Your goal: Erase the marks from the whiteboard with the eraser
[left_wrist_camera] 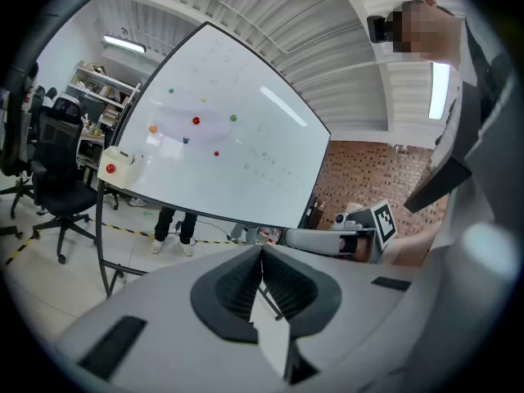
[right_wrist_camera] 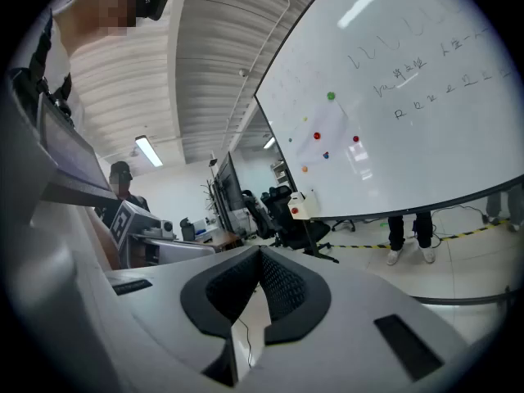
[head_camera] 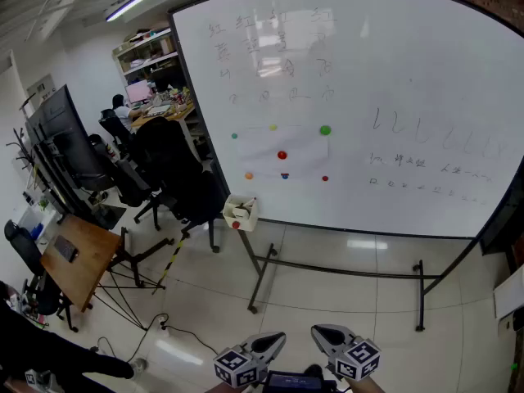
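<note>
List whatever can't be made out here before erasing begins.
- Eraser: not identifiable. The white box at the whiteboard's lower left corner is too small in every view to show its contents.
- Handwritten marks: too faint and small to read. Glare washes out the top rows in the head view.
- Person behind the board: only legs show below it in both gripper views.

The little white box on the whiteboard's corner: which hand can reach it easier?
Left, probably. Both tools are shut, empty and far back from the board. The left tool sits nearer the box, while the right tool would have to reach across.
</note>
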Tool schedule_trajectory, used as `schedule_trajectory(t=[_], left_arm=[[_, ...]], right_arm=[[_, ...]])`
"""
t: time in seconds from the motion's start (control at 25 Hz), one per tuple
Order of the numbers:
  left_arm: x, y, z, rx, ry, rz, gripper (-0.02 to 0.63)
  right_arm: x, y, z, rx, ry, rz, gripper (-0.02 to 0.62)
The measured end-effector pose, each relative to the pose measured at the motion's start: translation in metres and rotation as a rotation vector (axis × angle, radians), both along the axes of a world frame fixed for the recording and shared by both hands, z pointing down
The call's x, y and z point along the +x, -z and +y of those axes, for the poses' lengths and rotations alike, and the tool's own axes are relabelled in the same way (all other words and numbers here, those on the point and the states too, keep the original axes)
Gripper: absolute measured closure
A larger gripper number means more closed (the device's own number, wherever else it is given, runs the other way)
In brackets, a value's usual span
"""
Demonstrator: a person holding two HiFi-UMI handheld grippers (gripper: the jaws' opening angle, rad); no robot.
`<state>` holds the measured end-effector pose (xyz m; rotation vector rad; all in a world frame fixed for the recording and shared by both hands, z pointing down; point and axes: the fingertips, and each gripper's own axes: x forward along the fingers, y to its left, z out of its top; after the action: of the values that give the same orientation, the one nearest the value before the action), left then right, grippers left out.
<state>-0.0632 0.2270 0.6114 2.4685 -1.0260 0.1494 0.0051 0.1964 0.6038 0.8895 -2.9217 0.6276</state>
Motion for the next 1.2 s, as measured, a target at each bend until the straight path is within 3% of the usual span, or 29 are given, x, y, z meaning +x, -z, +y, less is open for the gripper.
schedule_trajectory(t=[0.32, 0.56, 0.76, 1.0, 1.2], left_arm=[[0.056, -0.013, -0.029, 0.008, -0.119, -0.113, 0.581], [0.076, -0.015, -0.041, -0.016, -0.137, -0.147, 0.581], [0.093, -0.025, -0.065, -0.033, -0.166, -0.136, 0.581], [0.113, -0.029, -0.11, -0.044, -0.212, -0.092, 0.583], [0.1, -0.055, -0.156, -0.123, -0.159, -0.047, 0.575]], right_arm=[[0.054, -0.013, -0.024, 0.0, -0.015, 0.011, 0.597], [0.073, -0.035, -0.032, -0.04, -0.045, 0.023, 0.597], [0.081, -0.052, -0.032, -0.07, -0.033, 0.066, 0.597], [0.105, -0.042, -0.064, -0.085, -0.174, 0.06, 0.597], [0.1, -0.041, -0.091, -0.145, -0.191, 0.095, 0.597]])
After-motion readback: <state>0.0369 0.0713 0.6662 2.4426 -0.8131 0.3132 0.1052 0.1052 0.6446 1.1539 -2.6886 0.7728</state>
